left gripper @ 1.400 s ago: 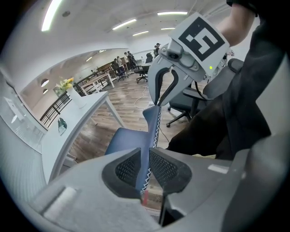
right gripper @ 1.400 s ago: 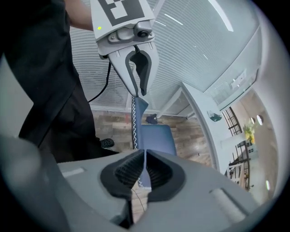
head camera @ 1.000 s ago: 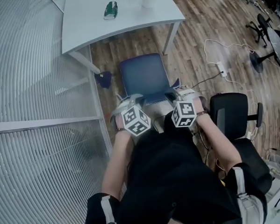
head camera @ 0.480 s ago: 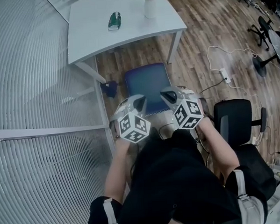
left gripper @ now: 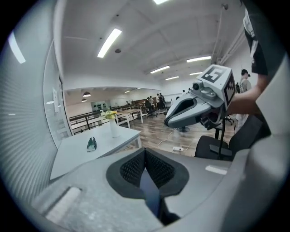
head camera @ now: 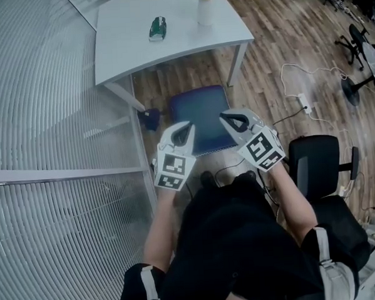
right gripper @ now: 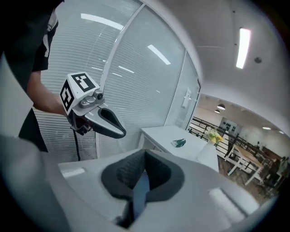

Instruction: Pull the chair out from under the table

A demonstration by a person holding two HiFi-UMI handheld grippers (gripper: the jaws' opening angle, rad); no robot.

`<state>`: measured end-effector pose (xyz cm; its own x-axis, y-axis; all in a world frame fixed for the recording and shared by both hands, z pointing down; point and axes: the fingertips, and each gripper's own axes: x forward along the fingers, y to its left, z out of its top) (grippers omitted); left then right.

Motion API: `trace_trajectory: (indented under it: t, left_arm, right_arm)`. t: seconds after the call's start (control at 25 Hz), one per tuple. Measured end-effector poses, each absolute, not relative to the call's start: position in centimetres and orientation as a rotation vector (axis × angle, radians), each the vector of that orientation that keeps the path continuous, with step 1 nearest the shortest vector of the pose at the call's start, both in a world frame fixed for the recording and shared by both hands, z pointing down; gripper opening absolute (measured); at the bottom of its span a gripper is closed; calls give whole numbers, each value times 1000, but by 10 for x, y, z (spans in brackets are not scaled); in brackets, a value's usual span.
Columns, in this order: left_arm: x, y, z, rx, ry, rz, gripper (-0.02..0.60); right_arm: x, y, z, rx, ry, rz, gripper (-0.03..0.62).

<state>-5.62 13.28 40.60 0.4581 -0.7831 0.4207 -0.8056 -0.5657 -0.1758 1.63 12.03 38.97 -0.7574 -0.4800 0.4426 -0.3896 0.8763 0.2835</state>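
- Presently shows the chair (head camera: 198, 111), blue-seated, on the wood floor (head camera: 263, 42) just in front of the white worktop (head camera: 132, 52). Seat clear of the worktop's front edge, lined up roughly between its two near legs.
- Holds the left claw (head camera: 187, 126) up over the seat's near left corner, jaws pressed together, nothing clamped between them.
- Holds the right claw (head camera: 225, 117) up over the seat's near right corner, jaws likewise together and empty.
- Points both claws forward and a little inward, tips near each other but apart. Hides the seat's near edge behind them in the head view.
- Looks, from each gripper view, across at the other gripper and out over the worktop beyond, not at the chair.
- Carries on the worktop a green item (head camera: 158, 28) near the middle and a white vase (head camera: 204, 10) with yellow flowers at the far edge, the two well apart.
- Runs a ribbed glass wall (head camera: 48, 122) along the left, beside the worktop's left end.
- Shows a small dark blue thing (head camera: 149, 119) on the floor, just left of the seat and by the near left leg; kind not clear.
- Sets a black office chair (head camera: 317, 164) at the person's right, with a white power strip (head camera: 304, 100) and its cable on the floor beyond.
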Motion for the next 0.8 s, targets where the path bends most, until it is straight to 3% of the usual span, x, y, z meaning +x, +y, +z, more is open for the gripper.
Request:
trace_trajectory:
  t: [0.48,0.8]
  left_arm:
    - [-64,129,404,2499,-1414,380,6]
    - [-59,127,409,2481,-1392,375,5]
  right_arm:
    - [33,129,394,688,-2635,9,-2]
    - [42,127,396,696,-2676,94,0]
